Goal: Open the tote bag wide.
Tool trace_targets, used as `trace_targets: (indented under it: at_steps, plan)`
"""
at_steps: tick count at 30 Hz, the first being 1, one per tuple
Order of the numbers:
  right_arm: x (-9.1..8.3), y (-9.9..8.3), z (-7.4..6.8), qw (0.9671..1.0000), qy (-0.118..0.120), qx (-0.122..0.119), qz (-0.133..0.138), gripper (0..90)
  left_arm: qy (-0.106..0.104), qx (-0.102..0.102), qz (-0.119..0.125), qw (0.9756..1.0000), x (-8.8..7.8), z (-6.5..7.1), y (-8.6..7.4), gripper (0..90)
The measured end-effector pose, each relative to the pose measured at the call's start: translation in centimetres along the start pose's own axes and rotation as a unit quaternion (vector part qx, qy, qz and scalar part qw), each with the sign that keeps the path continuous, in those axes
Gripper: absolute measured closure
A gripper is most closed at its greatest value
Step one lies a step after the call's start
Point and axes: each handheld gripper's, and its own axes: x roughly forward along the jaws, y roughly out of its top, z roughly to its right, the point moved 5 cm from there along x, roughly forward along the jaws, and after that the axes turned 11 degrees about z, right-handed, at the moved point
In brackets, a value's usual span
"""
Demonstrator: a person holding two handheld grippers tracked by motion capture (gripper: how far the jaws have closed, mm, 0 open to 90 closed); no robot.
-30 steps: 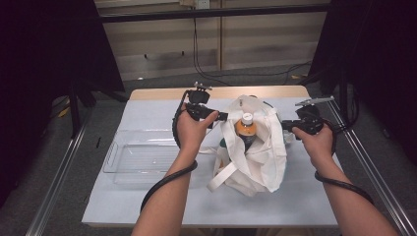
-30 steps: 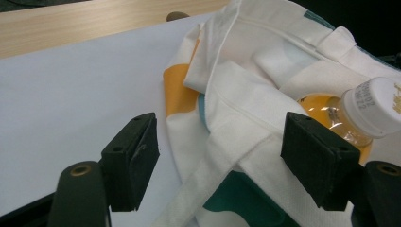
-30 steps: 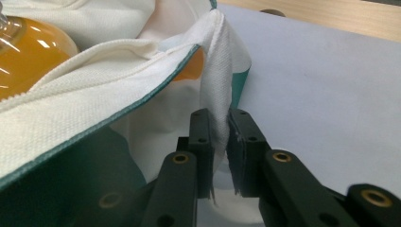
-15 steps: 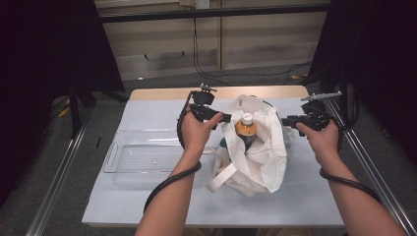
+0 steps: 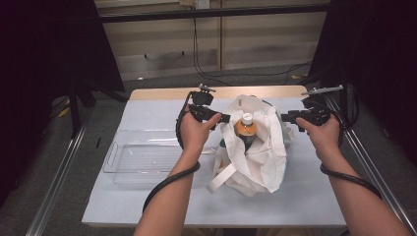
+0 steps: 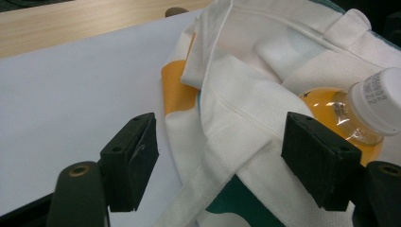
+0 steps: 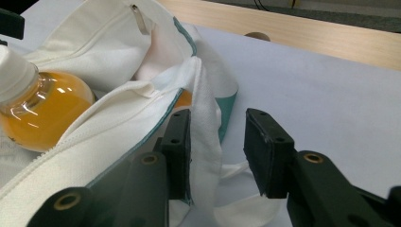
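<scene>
Canvas tote bag [image 5: 255, 147] sat mid-bench, mouth spread so the orange-drink bottle [image 5: 245, 129] stood reachable inside. Left gripper [image 6: 222, 156] held its fingers wide, straddling a woven strap without pinching. Right gripper [image 7: 215, 153] had just been releasing, and the limp teal-trimmed rim hung loose between its parted fingers.

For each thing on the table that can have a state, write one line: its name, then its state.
Tote bag: mouth open, slumped on the table.
Bottle: upright in the bag, white cap on, holds orange liquid.
Clear tray: nothing in it.
Left gripper: open, bag fabric between its jaws.
Right gripper: has just been opening, jaws apart beside the bag's rim.
</scene>
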Motion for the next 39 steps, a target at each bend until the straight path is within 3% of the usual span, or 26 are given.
trace_targets:
  at_steps: [22, 39]
  plan:
    - [0.0, 1.4, -0.7, 1.0000, 0.000, -0.009, -0.002, 61.9, 0.000, 0.011, -0.002, 0.9999, -0.1, -0.1, 0.1, 27.2]
    - [0.3, 1.9, -1.2, 1.0000, 0.001, -0.009, -0.003, 60.1, 0.004, 0.006, 0.005, 1.0000, 0.0, 0.1, 0.1, 27.2]
